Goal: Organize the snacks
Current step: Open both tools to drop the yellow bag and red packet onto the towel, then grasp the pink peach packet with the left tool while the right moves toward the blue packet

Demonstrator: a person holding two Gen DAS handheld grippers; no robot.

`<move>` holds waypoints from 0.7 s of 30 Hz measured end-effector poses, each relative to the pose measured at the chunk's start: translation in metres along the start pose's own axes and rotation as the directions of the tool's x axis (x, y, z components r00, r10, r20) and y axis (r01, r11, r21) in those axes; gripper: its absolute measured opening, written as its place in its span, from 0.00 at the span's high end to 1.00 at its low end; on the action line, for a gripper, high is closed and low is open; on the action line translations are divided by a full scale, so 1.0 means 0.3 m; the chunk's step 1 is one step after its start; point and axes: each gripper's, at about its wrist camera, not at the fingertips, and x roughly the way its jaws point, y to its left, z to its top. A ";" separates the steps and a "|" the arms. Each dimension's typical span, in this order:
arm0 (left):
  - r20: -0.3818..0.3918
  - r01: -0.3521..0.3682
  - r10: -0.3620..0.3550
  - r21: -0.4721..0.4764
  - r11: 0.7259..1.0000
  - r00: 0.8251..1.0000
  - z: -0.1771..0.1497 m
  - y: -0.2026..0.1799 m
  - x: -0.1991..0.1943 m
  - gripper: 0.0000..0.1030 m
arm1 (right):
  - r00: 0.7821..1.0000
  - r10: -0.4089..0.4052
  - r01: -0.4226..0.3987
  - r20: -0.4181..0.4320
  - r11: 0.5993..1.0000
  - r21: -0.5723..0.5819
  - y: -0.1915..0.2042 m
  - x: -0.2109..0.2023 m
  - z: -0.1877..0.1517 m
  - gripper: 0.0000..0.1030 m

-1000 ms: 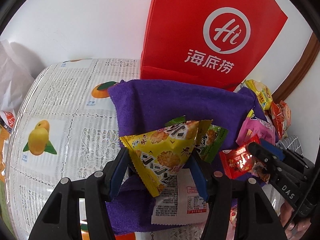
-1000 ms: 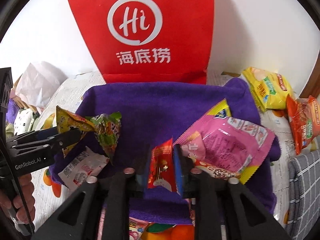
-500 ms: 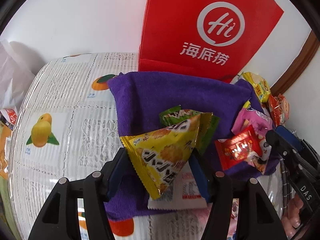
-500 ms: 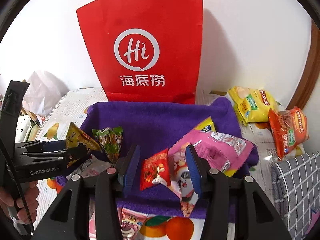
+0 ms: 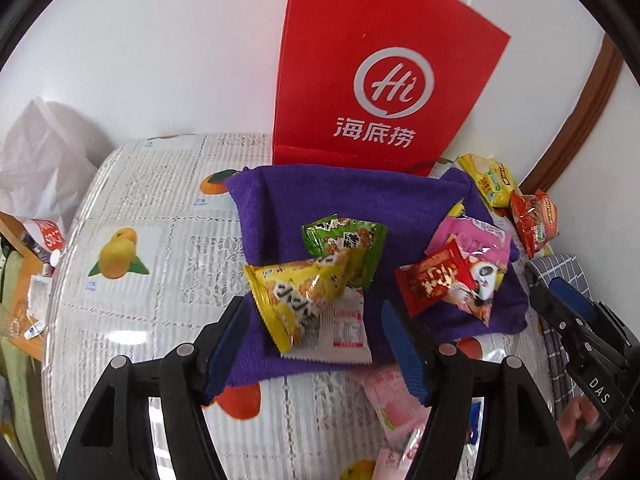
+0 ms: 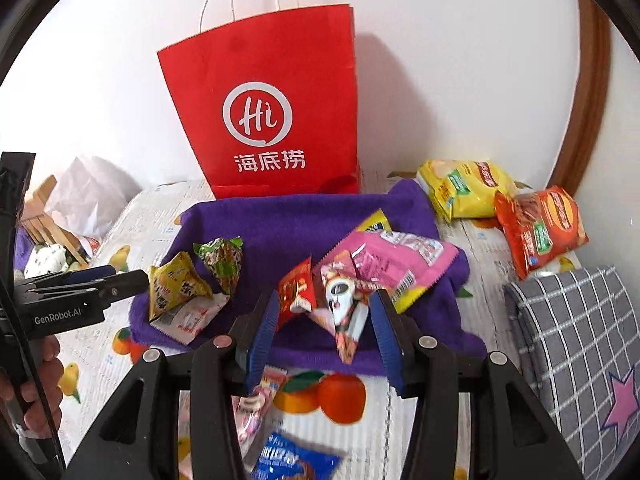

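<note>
A purple towel (image 5: 304,196) (image 6: 304,220) lies on the table before a red paper bag (image 5: 372,80) (image 6: 272,112). On it rest a yellow triangular snack pack (image 5: 296,300) (image 6: 176,284), a green pack (image 5: 348,248) (image 6: 222,260), a white sachet (image 5: 344,332), a red pack (image 5: 434,280) (image 6: 296,292), a pink pack (image 6: 392,264) and a panda-print pack (image 6: 344,304). My left gripper (image 5: 316,348) is open and empty, just short of the yellow pack. My right gripper (image 6: 324,336) is open and empty, behind the red pack.
Yellow (image 6: 464,188) and orange (image 6: 540,228) chip bags lie at the back right. A grey checked cloth (image 6: 580,340) covers the right edge. A pink pack (image 5: 396,408) and a blue pack (image 6: 292,460) lie near me. A white plastic bag (image 5: 36,160) sits at the left.
Both grippers opened and pulled back. The left let go of the yellow pack, the right let go of the red pack; both packs now rest on the towel.
</note>
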 end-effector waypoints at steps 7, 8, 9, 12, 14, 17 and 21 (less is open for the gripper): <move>0.019 -0.006 0.006 -0.001 1.000 1.000 -0.078 -0.026 -0.082 0.35 | 0.998 0.027 -0.023 -0.061 0.998 0.062 -0.038 -0.063 -0.073 0.54; 0.019 -0.003 0.003 0.002 1.000 1.000 -0.089 -0.030 -0.087 0.35 | 0.998 0.015 -0.012 -0.061 0.998 0.058 -0.039 -0.073 -0.085 0.54; 0.020 -0.003 0.003 0.005 1.000 1.000 -0.100 -0.036 -0.093 0.35 | 0.998 0.004 -0.001 -0.063 0.999 0.050 -0.039 -0.085 -0.101 0.54; 0.021 -0.002 0.002 0.012 1.000 1.000 -0.135 -0.056 -0.107 0.35 | 0.997 0.027 -0.023 -0.075 0.998 0.054 -0.042 -0.104 -0.141 0.54; 0.021 0.003 -0.003 0.015 1.000 1.000 -0.158 -0.072 -0.108 0.35 | 0.996 0.040 -0.036 -0.079 0.998 0.055 -0.046 -0.112 -0.164 0.54; 0.011 0.012 -0.012 0.018 1.000 1.000 -0.186 -0.093 -0.097 0.35 | 0.994 0.052 -0.047 -0.097 0.998 0.051 -0.051 -0.118 -0.203 0.54; -0.013 0.027 -0.027 0.020 0.999 1.000 -0.214 -0.124 -0.062 0.35 | 0.992 0.057 -0.052 -0.114 0.998 0.045 -0.065 -0.110 -0.242 0.54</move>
